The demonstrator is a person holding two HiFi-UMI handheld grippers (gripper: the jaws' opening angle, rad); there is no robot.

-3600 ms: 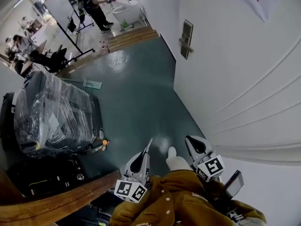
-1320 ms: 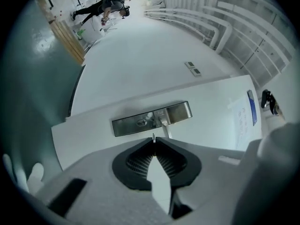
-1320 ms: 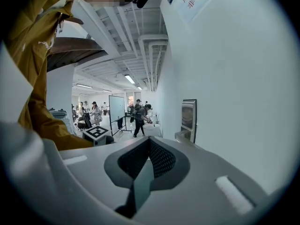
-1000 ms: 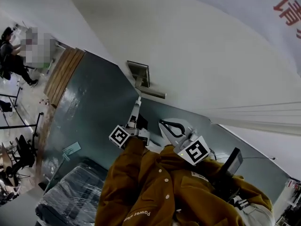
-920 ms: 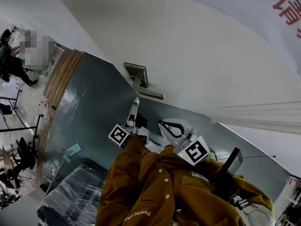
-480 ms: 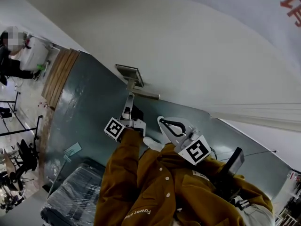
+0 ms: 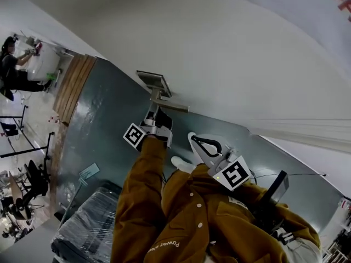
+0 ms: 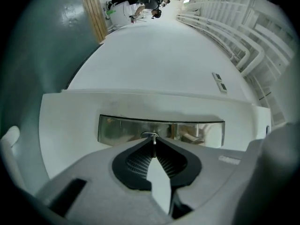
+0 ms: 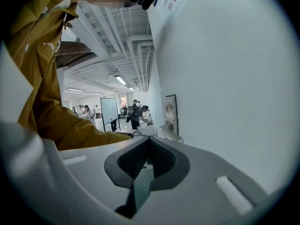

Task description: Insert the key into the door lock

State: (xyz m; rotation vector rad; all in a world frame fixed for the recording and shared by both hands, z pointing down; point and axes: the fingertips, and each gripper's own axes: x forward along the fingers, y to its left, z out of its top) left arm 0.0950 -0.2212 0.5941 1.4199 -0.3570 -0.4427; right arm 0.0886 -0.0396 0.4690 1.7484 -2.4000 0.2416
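Observation:
The white door [image 7: 247,64] carries a metal lock plate [image 7: 153,82] with a lever handle [image 7: 173,106] below it. My left gripper [image 7: 152,114] points level at the plate, just under the handle. In the left gripper view my left gripper [image 8: 153,138] is shut on a thin metal key [image 8: 153,147]. The key's tip sits at the round keyhole [image 8: 150,135] in the lock plate [image 8: 197,131]. My right gripper [image 7: 192,137] hangs back beside the door, shut and empty. In its own view the right gripper [image 9: 149,141] faces the lock plate [image 9: 170,114] from a distance.
A teal floor [image 7: 104,125] runs along the door to a wooden strip [image 7: 74,89]. A plastic-wrapped black bundle [image 7: 88,223] lies at the lower left. People [image 7: 13,70] stand far off, and a whiteboard [image 9: 108,111] stands in the room behind.
My left gripper has moved with the key closer to the lock plate, from below the handle to right under it. The right gripper has stayed where it was.

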